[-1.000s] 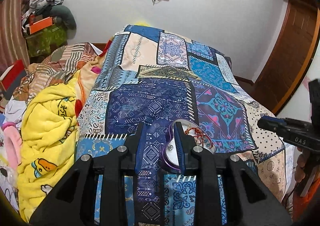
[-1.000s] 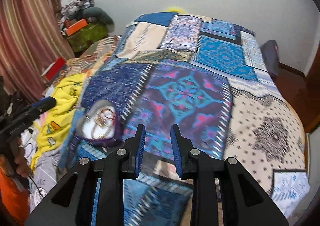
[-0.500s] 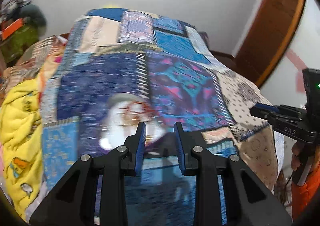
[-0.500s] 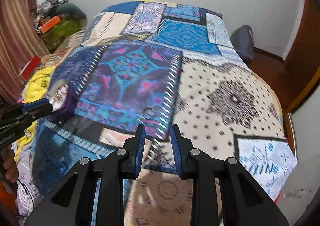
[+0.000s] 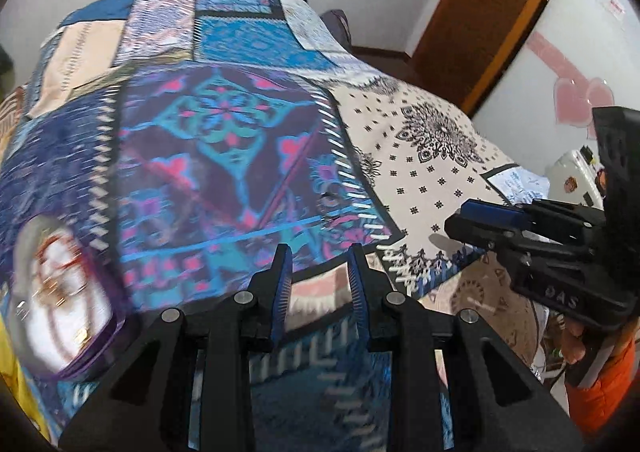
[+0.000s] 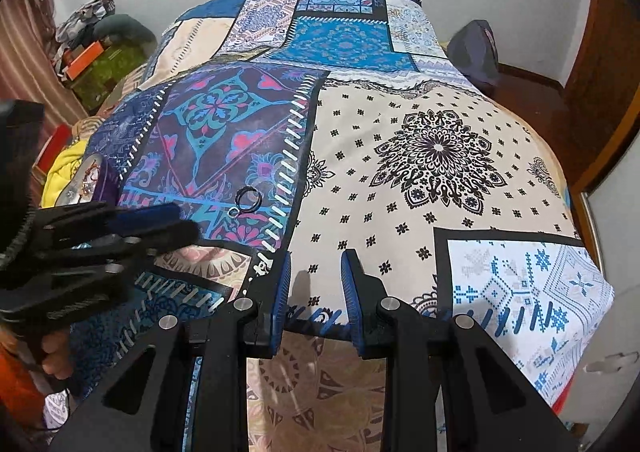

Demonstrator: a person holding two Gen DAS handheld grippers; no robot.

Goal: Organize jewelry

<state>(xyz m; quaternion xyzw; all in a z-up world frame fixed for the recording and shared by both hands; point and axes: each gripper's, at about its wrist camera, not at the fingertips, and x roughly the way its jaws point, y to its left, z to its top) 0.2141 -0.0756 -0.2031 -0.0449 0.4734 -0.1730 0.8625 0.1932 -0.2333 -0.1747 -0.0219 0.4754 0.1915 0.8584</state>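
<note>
one jewelry dish (image 5: 60, 292) (blurred) at lower left of the left view; one dark ring (image 6: 249, 197) on the bedspread (image 6: 440, 156), left of centre. left gripper (image 5: 318, 284) and right gripper (image 6: 314, 288): jaws parted, empty.

Even indoor light; left wrist view motion-blurred, right sharp, both fisheye-bent with dark corners.

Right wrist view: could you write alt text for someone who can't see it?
An open, empty right tool hovers over a patchwork bedspread. A small dark ring lies on the purple patch ahead-left, with the left tool nearby and a purple jewelry box at the far left.
</note>
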